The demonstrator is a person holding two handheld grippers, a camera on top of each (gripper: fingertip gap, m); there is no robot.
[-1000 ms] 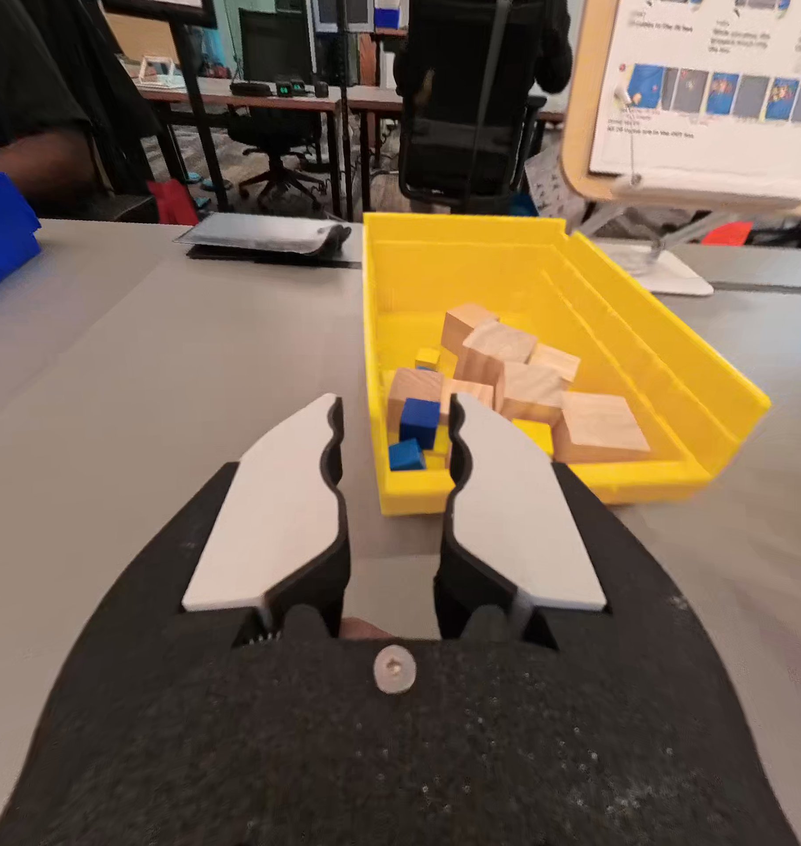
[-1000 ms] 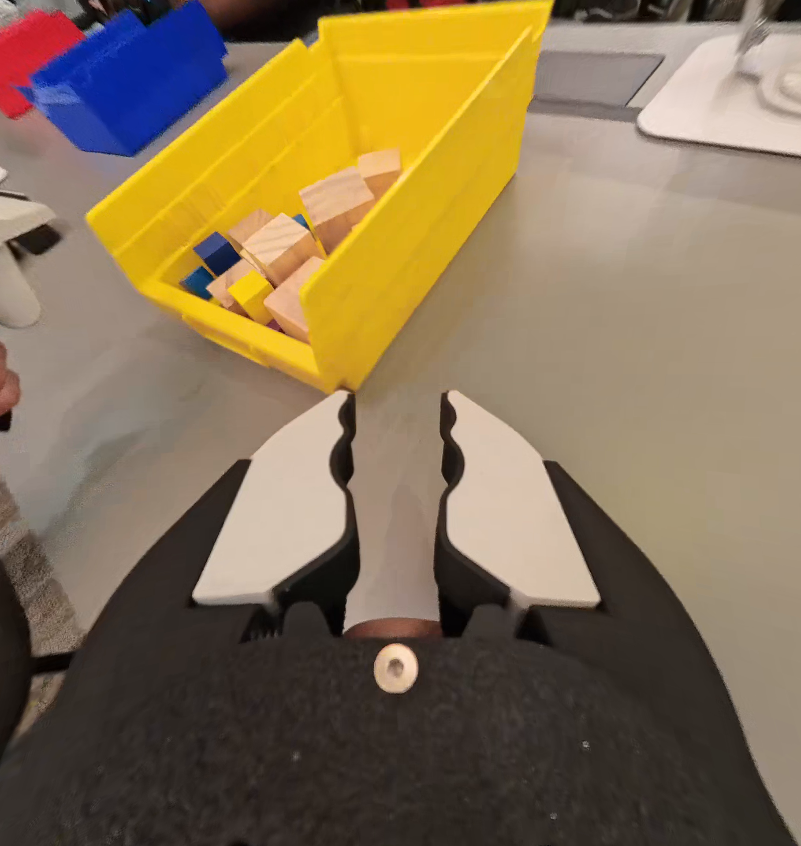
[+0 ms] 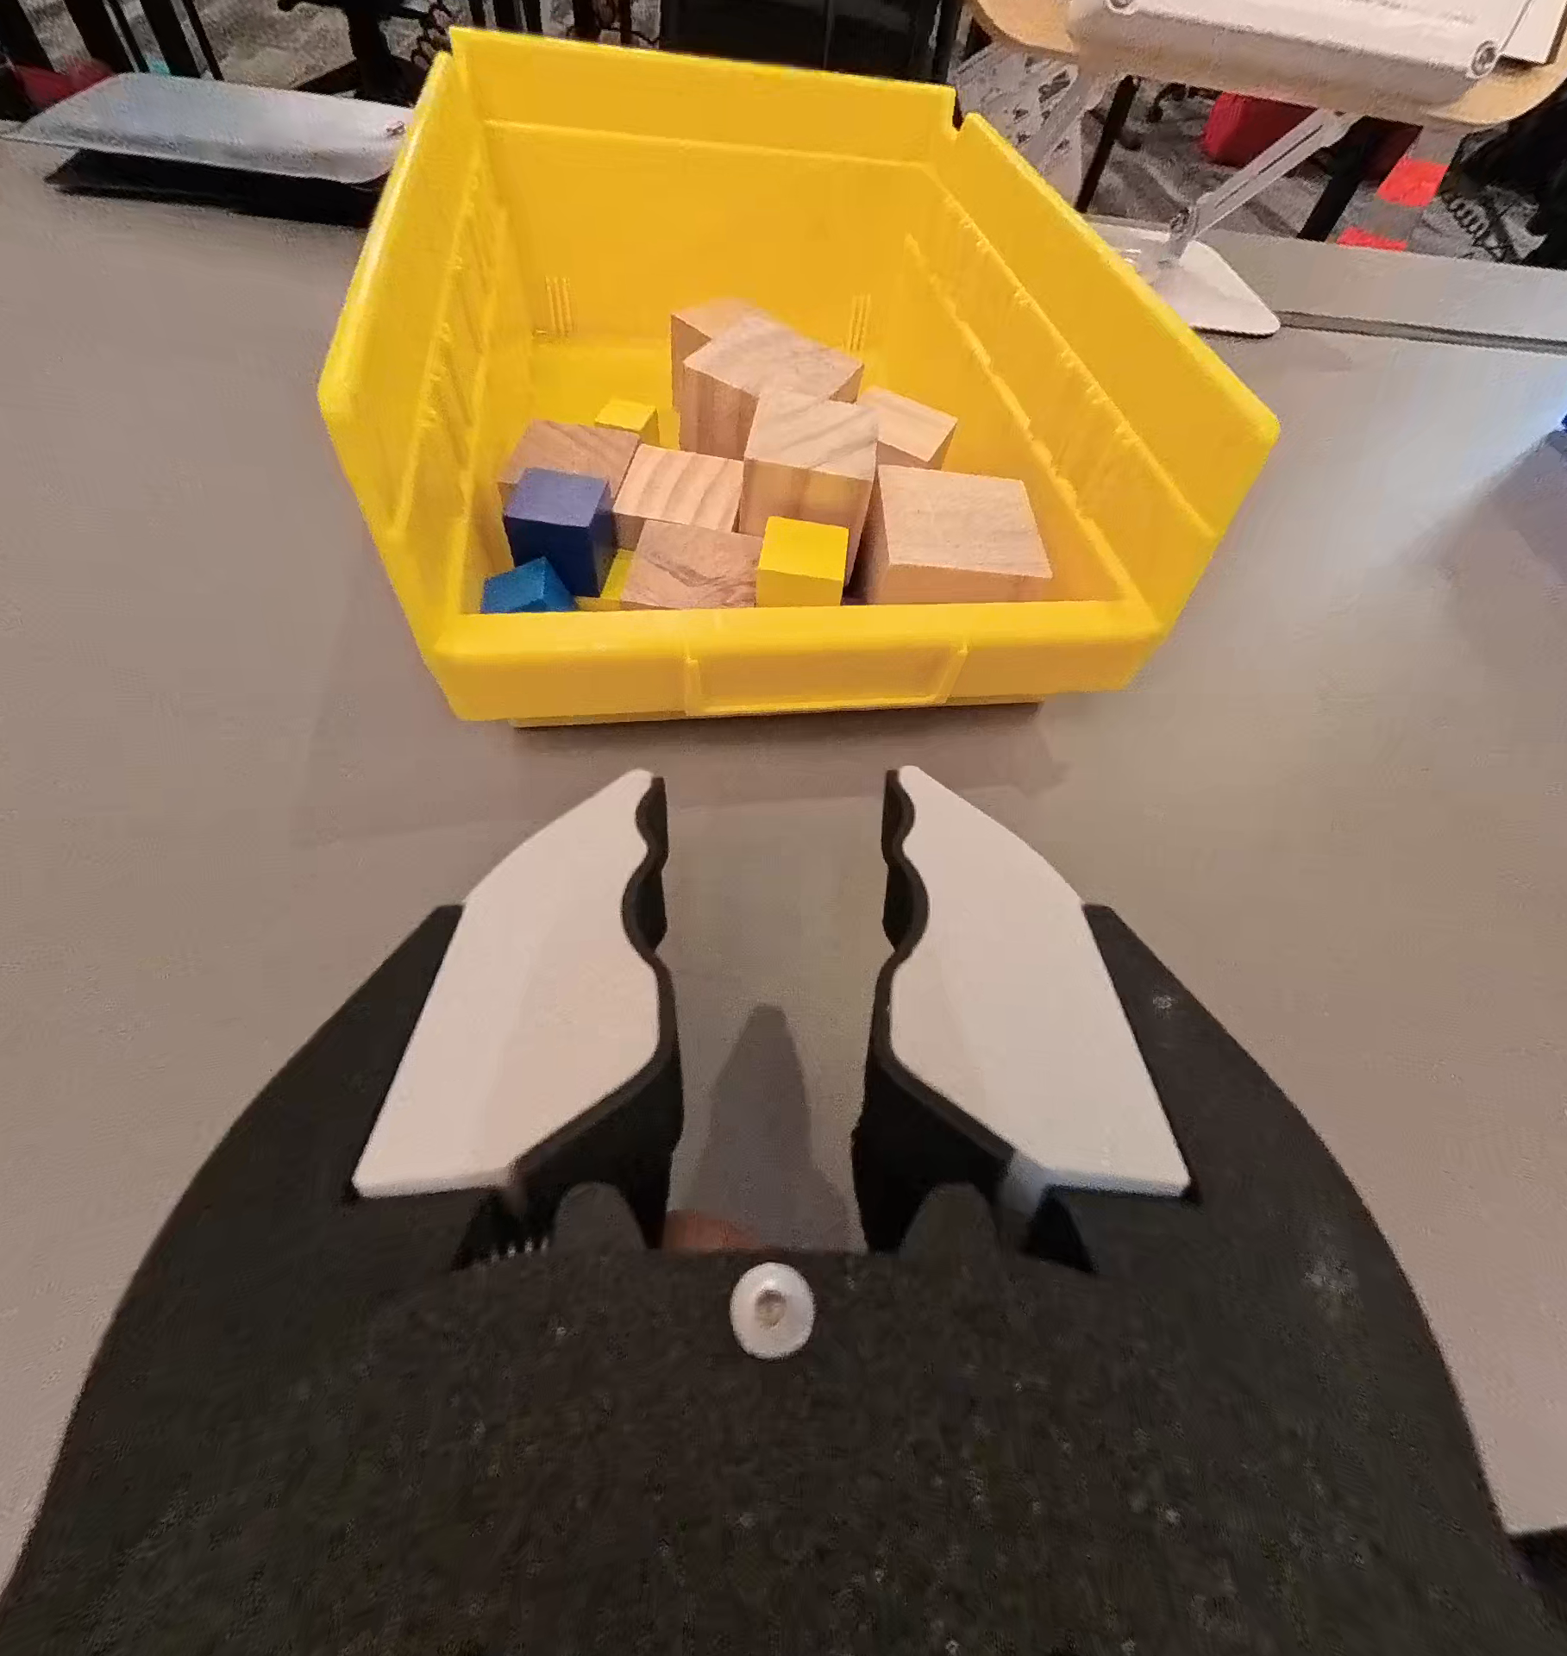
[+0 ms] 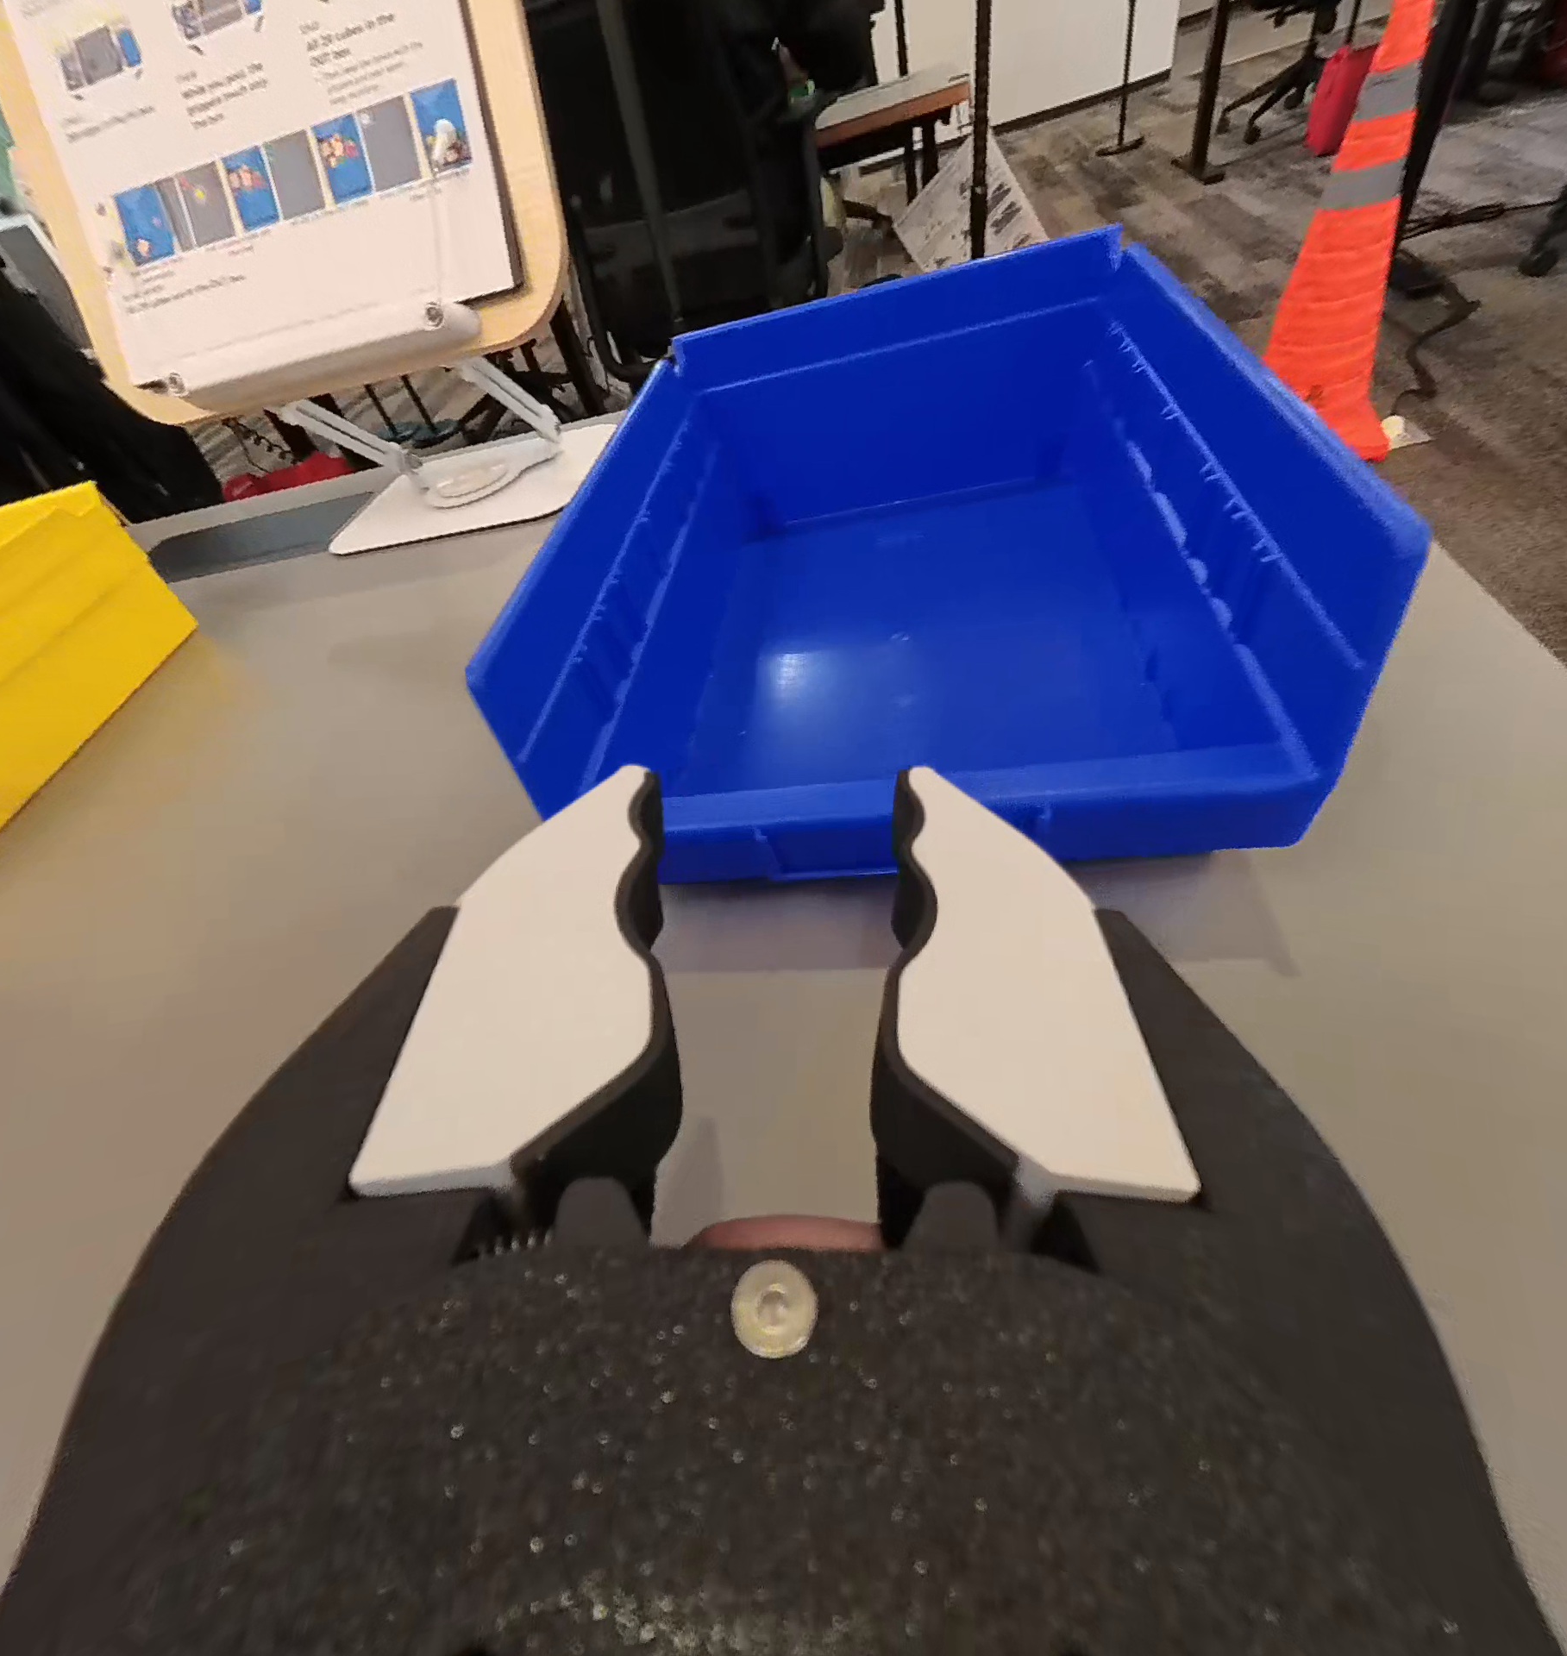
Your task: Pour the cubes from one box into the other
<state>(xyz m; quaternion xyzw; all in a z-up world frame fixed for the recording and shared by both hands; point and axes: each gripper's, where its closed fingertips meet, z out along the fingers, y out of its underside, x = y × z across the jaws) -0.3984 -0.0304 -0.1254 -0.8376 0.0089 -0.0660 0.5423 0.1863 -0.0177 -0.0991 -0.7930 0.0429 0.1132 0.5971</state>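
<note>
Left gripper (image 3: 772,789) gaping, empty, low centre, short of one yellow box (image 3: 815,668) mid-frame on the grey worktop (image 3: 179,717): seven plain wooden cubes (image 3: 954,538), two blue (image 3: 555,529), three yellow (image 3: 802,560) (some may hide). Right gripper (image 4: 772,789) likewise gaping, at one empty blue box (image 4: 851,833).

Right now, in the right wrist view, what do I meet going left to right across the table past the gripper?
yellow box → white stand base → blue box, empty, straight ahead of the open right gripper → orange cone on the floor.
</note>
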